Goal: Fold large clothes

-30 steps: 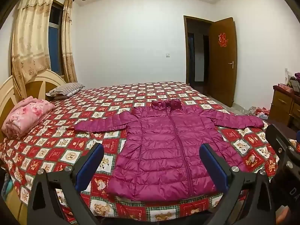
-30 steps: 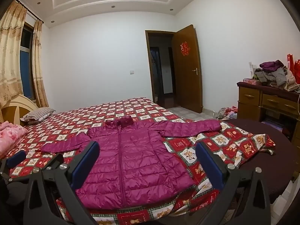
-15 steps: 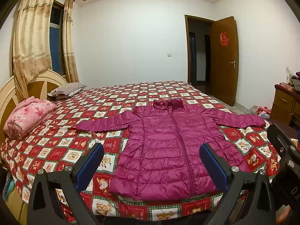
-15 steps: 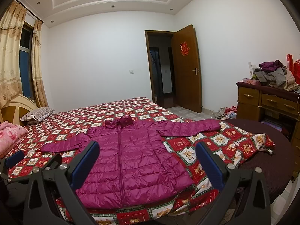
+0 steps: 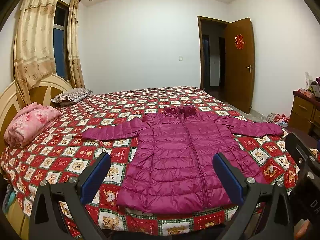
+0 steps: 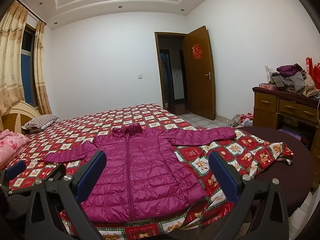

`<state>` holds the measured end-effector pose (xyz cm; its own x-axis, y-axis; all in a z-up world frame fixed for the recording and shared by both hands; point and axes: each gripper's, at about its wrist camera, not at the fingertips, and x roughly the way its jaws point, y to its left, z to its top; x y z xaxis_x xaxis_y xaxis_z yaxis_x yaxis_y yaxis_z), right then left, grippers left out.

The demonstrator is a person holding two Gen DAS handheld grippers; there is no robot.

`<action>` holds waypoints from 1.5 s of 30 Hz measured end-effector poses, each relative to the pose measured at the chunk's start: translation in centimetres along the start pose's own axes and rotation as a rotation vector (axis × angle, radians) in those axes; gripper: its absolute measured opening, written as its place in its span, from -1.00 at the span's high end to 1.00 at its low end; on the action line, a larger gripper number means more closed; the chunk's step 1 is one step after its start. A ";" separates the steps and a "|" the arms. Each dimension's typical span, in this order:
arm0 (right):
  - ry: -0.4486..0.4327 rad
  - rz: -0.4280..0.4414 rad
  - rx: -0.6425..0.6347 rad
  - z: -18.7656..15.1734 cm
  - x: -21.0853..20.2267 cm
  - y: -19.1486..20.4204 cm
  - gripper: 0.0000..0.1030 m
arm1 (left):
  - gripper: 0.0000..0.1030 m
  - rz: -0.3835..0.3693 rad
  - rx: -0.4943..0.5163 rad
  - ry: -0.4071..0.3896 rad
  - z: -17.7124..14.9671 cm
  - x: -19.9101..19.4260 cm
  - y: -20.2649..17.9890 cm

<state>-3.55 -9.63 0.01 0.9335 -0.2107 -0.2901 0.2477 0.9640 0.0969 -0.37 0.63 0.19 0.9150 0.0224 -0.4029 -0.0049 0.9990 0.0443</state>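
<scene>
A magenta quilted puffer jacket [image 5: 180,156] lies flat and zipped on the bed, front up, both sleeves spread out sideways, hem at the near edge; it also shows in the right wrist view [image 6: 140,170]. My left gripper [image 5: 161,177] is open and empty, held above the near bed edge over the jacket's lower half. My right gripper [image 6: 157,174] is open and empty, likewise short of the hem. The left gripper also shows at the left edge of the right wrist view [image 6: 16,169].
The bed has a red checked bedspread [image 5: 60,156] and a wooden headboard [image 5: 12,100] at left. A rolled pink blanket [image 5: 30,124] and striped pillow [image 5: 72,96] lie near it. A wooden dresser [image 6: 284,108] piled with clothes stands right; an open door [image 6: 198,74] is behind.
Both grippers have drifted slightly, the left view shifting a little to the right and up. The jacket has not moved and both grippers stay open.
</scene>
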 end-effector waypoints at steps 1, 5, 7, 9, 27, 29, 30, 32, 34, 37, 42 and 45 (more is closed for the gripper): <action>0.001 0.000 0.000 0.0 0.0 0.0 -1.00 | -0.98 0.000 0.000 0.000 0.0 0.0 0.0; 0.008 0.000 -0.001 0.0 0.1 0.2 -1.00 | -0.98 0.000 0.001 -0.002 -0.1 0.0 0.0; 0.010 0.000 -0.001 0.0 0.1 0.2 -1.00 | -0.98 0.000 0.001 -0.001 -0.1 0.0 0.0; 0.009 0.000 -0.001 0.0 0.1 0.2 -1.00 | -0.98 0.000 0.001 -0.001 -0.1 0.0 0.0; 0.010 0.000 0.000 0.0 0.1 0.2 -1.00 | -0.98 0.000 -0.001 -0.001 -0.1 0.0 0.1; 0.010 -0.002 0.000 0.0 0.1 0.2 -1.00 | -0.98 0.000 -0.001 0.000 -0.1 0.0 0.1; 0.010 -0.001 0.001 0.0 0.1 0.2 -1.00 | -0.98 0.000 -0.001 -0.001 -0.2 0.0 0.1; 0.013 0.000 0.001 0.0 0.1 0.2 -1.00 | -0.98 0.000 -0.003 0.002 -0.2 0.0 0.1; 0.020 -0.001 0.001 -0.1 0.3 0.3 -1.00 | -0.98 0.003 -0.005 0.007 -0.2 0.1 0.3; 0.034 0.000 0.001 0.0 0.8 0.5 -1.00 | -0.98 0.008 -0.012 0.014 -0.1 0.6 0.6; 0.046 0.001 -0.003 0.1 1.5 0.8 -1.00 | -0.98 0.013 -0.021 0.030 0.0 1.5 0.9; 0.056 0.003 -0.008 0.2 1.9 1.0 -1.00 | -0.98 0.014 -0.016 0.038 0.1 2.1 0.9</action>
<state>-1.46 -9.13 -0.29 0.9181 -0.1989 -0.3427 0.2429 0.9659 0.0902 1.58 1.53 -0.56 0.8987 0.0378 -0.4369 -0.0245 0.9991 0.0360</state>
